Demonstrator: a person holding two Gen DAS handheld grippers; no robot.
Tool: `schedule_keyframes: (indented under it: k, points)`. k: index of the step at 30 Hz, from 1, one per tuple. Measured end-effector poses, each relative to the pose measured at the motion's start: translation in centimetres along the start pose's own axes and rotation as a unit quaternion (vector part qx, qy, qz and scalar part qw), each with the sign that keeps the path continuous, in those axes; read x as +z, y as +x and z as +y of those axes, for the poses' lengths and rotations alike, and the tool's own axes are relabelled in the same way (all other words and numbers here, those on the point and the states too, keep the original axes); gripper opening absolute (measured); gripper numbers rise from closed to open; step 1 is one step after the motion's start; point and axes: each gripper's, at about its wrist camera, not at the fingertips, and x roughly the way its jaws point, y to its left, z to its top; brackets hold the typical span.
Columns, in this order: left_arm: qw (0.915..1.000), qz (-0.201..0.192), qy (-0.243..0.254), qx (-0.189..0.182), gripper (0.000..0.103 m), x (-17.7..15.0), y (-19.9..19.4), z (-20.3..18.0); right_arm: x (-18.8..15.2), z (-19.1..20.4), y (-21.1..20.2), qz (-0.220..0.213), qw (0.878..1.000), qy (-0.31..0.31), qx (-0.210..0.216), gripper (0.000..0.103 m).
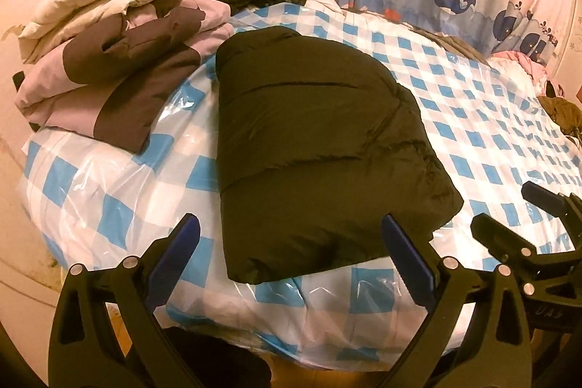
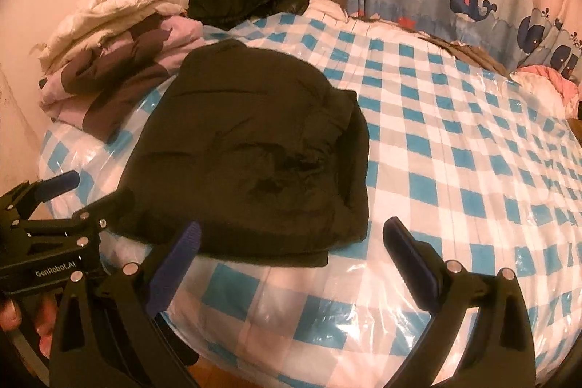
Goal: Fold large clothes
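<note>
The black jacket (image 1: pixel 309 148) lies folded on the checked bed (image 1: pixel 454 119), near the pile (image 1: pixel 109 60) of folded clothes at the wall, while the left gripper (image 1: pixel 291 260) and the right gripper (image 2: pixel 291 260) (both with fingers wide apart, holding nothing) hover above its near edge.

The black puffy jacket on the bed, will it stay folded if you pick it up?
Probably not. The black puffy jacket looks soft and floppy, so its folded layers would likely sag open. Its padding suggests it is light for its bulk. It lies on shiny plastic sheeting, so a push may slide it.
</note>
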Motion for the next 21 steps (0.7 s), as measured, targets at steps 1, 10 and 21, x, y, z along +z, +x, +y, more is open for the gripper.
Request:
schedule_keyframes:
  k: [1, 10, 21]
  points:
    - [1.0, 0.001, 0.0, -0.001, 0.095, -0.04, 0.0, -0.03, -0.08, -0.07, 0.06, 0.003, 1.0, 0.0, 0.0, 0.096]
    - [0.9998, 0.021, 0.001, -0.006, 0.095, -0.7, 0.53, -0.29, -0.39, -0.18, 0.51, 0.018, 1.0, 0.002, 0.0, 0.096]
    - [0.9997, 0.024, 0.001, -0.006, 0.095, -0.82, 0.82, -0.19, -0.64, 0.03, 0.81, 0.025, 1.0, -0.001, 0.004, 0.096]
